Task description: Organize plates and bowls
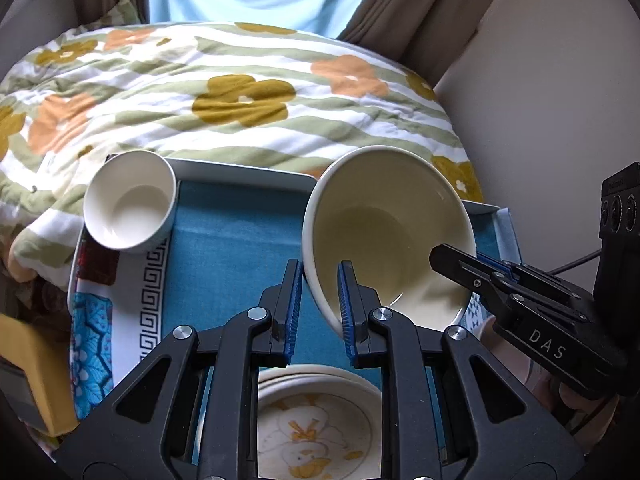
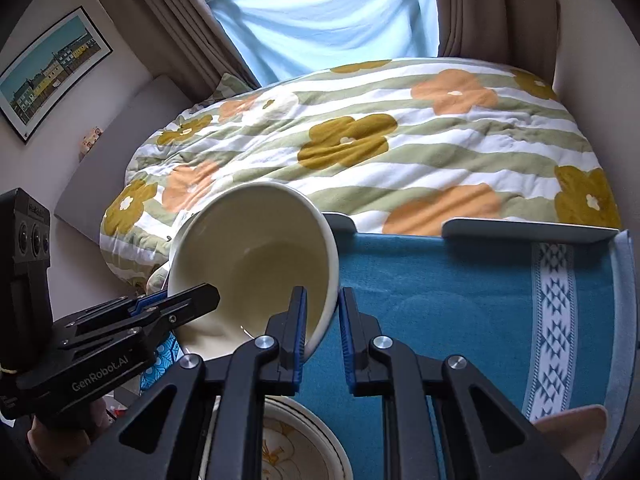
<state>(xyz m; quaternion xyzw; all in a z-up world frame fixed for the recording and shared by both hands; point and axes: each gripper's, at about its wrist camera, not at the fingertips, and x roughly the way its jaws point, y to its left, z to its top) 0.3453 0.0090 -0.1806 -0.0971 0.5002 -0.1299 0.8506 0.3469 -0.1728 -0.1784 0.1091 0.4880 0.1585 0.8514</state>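
Surface: tray lined with a teal cloth, beside a flower-print quilt; brown curtains and a framed picture at 10 o'clock.

Bowls, two: large cream bowl, tilted and lifted above the cloth; small white bowl at the tray's 10 o'clock corner.

Plates: a floral stack at 6 o'clock, number unclear.

Tongs, two: left gripper and right gripper, each pinching the large bowl's rim on opposite sides.
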